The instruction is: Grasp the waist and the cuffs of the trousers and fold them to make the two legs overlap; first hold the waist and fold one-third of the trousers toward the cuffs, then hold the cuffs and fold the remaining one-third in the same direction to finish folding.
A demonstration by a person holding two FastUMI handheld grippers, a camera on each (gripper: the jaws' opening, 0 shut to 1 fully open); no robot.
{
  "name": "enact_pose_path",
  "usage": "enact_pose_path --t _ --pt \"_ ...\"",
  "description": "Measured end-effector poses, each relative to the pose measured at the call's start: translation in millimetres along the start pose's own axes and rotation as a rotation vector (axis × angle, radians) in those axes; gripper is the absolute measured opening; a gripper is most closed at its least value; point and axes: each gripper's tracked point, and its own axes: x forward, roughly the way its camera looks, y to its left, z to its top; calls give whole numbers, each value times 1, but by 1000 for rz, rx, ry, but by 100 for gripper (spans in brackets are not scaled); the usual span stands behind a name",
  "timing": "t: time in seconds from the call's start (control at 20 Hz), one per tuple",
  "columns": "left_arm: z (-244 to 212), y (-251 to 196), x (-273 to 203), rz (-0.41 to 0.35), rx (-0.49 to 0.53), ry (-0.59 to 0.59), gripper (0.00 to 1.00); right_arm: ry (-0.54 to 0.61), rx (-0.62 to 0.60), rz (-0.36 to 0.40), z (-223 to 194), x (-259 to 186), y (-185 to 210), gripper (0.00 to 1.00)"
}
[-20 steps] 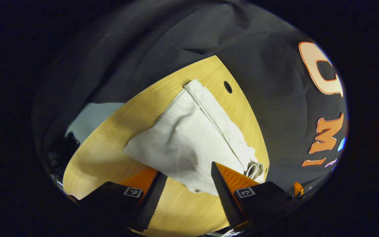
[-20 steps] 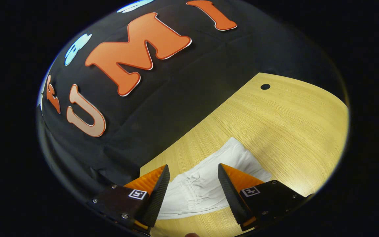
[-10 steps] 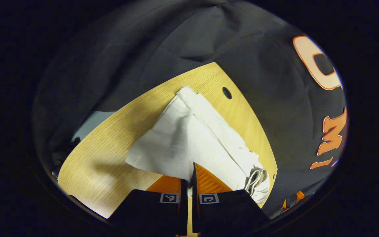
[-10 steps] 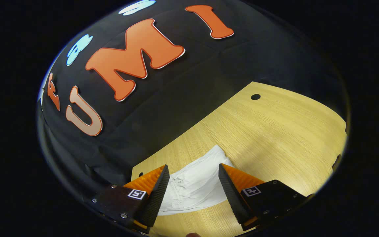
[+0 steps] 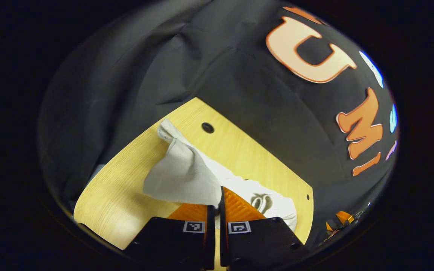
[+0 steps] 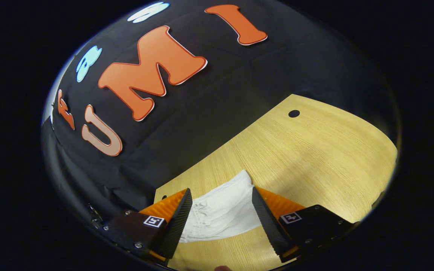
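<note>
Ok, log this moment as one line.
left gripper: shut on trousers, cloth lifted | right gripper: open over waist end | table: wooden

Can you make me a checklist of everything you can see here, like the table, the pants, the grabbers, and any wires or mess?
Surface: wooden table, light grain, with a small round hole near its far edge.
Job's things: white trousers lying on the table, one edge lifted and bunched; gathered waist end lies flat.
Clutter: nothing seen.
Grippers: left gripper has its jaws shut on a trouser edge, raising the cloth. Right gripper has its jaws open, hanging over the waist end, not gripping it.
Cables: nothing seen.
Surroundings: black cloth wall behind the table.
</note>
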Motion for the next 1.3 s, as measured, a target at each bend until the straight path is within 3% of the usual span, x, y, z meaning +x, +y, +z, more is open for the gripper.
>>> enact_pose_path --t 0.6,0.9,1.3 --pt "13 -154 -21 -125 117 -84 8 -3 -56 72 32 -14 -16 96" --pt "-10 -227 -5 -164 233 -82 9 -20 -193 38 47 -25 -39 98" --pt "-69 -303 33 -191 377 -10 9 -14 -219 36 71 -38 -73 98"
